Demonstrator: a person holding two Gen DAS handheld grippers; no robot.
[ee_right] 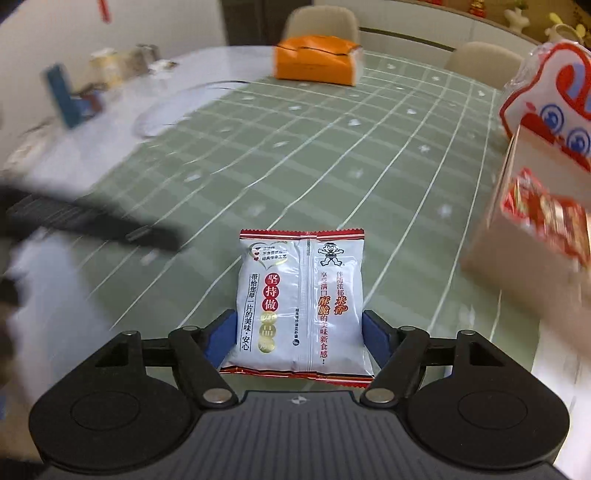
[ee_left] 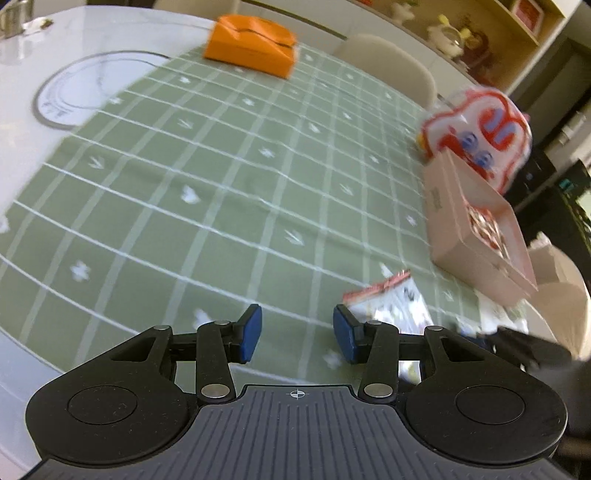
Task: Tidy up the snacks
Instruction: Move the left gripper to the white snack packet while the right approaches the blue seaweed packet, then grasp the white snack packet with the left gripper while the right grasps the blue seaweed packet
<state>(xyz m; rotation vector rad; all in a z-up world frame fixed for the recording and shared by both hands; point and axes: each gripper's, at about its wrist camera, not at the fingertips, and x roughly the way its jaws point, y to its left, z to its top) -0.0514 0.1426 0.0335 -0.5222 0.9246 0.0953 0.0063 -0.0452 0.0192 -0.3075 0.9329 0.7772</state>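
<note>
A white snack packet (ee_right: 300,301) with red edges is held between the blue pads (ee_right: 221,338) of the right gripper (ee_right: 301,341). The packet is squeezed from both sides and is seen sharp while the table behind it is blurred. The same packet (ee_left: 391,306) is seen in the left view, low on the right, just past one blue pad.

The left gripper (ee_left: 297,338) is kept wide open, and nothing is held between its pads. It is seen over the green checked cloth (ee_left: 221,177) that is spread on the white table (ee_left: 22,85).

To the right, a pale pink box (ee_right: 532,229) is set on the cloth, and red snack packs (ee_right: 543,214) are seen inside it. Just behind the box, a big red and white bag (ee_left: 480,125) is stood up.

Far back on the cloth, an orange box (ee_right: 316,61) is laid. Pale chairs (ee_right: 321,22) are placed behind the table. A round ring mark (ee_left: 88,88) is seen on the white table at the left.
</note>
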